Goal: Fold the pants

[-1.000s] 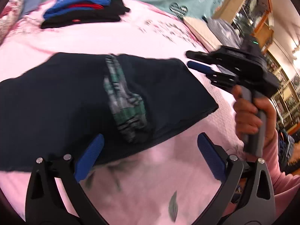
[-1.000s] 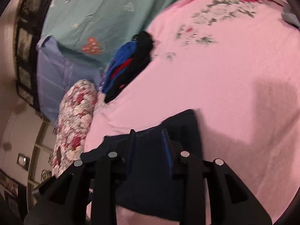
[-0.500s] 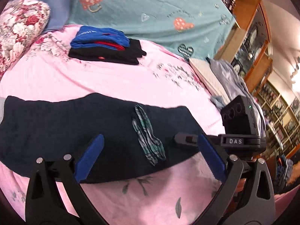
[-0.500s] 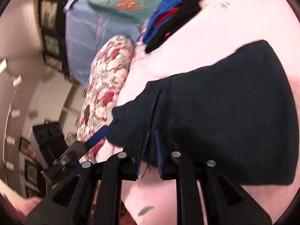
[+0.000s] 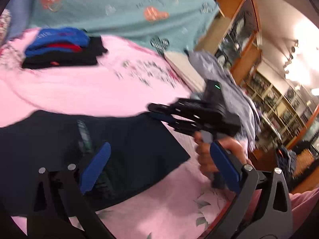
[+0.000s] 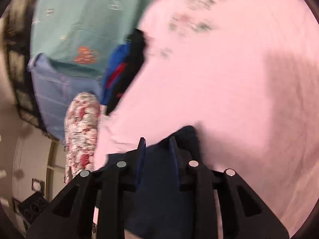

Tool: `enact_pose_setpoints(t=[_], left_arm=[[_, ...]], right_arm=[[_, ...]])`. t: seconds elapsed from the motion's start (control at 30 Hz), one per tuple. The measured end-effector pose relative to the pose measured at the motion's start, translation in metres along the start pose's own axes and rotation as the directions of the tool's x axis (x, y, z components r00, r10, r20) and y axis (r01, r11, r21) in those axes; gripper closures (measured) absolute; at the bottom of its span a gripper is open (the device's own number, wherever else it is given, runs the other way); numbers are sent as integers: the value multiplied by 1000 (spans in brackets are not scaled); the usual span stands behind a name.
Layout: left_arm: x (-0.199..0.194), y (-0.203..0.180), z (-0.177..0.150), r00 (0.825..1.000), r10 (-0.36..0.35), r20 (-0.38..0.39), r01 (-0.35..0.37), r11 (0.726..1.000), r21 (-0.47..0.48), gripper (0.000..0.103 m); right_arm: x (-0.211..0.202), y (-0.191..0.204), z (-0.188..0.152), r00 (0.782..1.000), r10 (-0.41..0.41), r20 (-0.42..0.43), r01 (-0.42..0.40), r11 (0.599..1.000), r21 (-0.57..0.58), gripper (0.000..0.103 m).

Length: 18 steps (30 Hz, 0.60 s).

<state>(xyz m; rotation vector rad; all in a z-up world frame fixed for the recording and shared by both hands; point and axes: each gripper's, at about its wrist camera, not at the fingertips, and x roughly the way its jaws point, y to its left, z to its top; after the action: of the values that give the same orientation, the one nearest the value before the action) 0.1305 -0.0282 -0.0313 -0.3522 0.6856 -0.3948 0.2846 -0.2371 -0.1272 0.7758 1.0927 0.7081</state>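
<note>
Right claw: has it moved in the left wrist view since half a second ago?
Yes. The right claw has risen and now reaches over the far corner of the dark pants, toward the folded clothes stack; earlier it sat low at their near edge.

A home bedroom: pink floral bedsheet (image 5: 103,91), floral pillow (image 6: 82,131), wooden display cabinets (image 5: 239,39).

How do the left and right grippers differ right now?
Left gripper has its jaws spread wide with nothing between the blue pads; right gripper has its jaws close together with dark navy pants fabric between them. Left hangs over the middle of the pants; right sits at the far edge, seen in the left wrist view. Both share black frames and blue pads.
</note>
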Motion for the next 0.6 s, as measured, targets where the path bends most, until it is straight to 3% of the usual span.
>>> enact_pose_setpoints(t=[0.07, 0.13, 0.23, 0.3, 0.33, 0.37, 0.43, 0.5, 0.53, 0.6], left_arm=[[30, 10, -7, 994, 33, -101, -37, 998, -41, 2], [50, 31, -18, 979, 71, -193, -90, 991, -94, 2], [32, 36, -18, 985, 26, -171, -50, 990, -136, 2], [18, 39, -18, 989, 16, -150, -39, 987, -154, 2], [15, 41, -20, 989, 25, -148, -48, 987, -154, 2], [15, 41, -23, 987, 34, -157, -58, 987, -148, 2], [19, 42, -27, 983, 57, -176, -81, 988, -128, 2], [16, 40, -27, 982, 78, -174, -99, 988, -115, 2], [12, 36, -25, 982, 85, -167, -104, 988, -110, 2], [-3, 34, -22, 986, 99, -132, -113, 988, -104, 2]], right_arm=[[-4, -4, -2, 999, 39, -6, -39, 999, 34, 94], [-19, 1, -8, 999, 35, 22, -35, 999, 20, 85], [-37, 27, -26, 991, 131, -14, -132, 988, -84, 83], [-42, 29, -46, 984, 163, -70, -170, 981, -98, 73], [-37, 26, -54, 990, 105, -92, -113, 989, -94, 69], [-30, 17, -62, 994, -9, -112, -2, 996, -92, 74], [-30, 9, -64, 996, -8, -85, 1, 996, -84, 88], [-39, 11, -65, 997, -7, -73, 4, 999, -50, 84], [-44, 19, -68, 999, -15, -50, 11, 997, -74, 74], [-54, 46, -77, 999, -32, 9, 33, 977, -209, 69]])
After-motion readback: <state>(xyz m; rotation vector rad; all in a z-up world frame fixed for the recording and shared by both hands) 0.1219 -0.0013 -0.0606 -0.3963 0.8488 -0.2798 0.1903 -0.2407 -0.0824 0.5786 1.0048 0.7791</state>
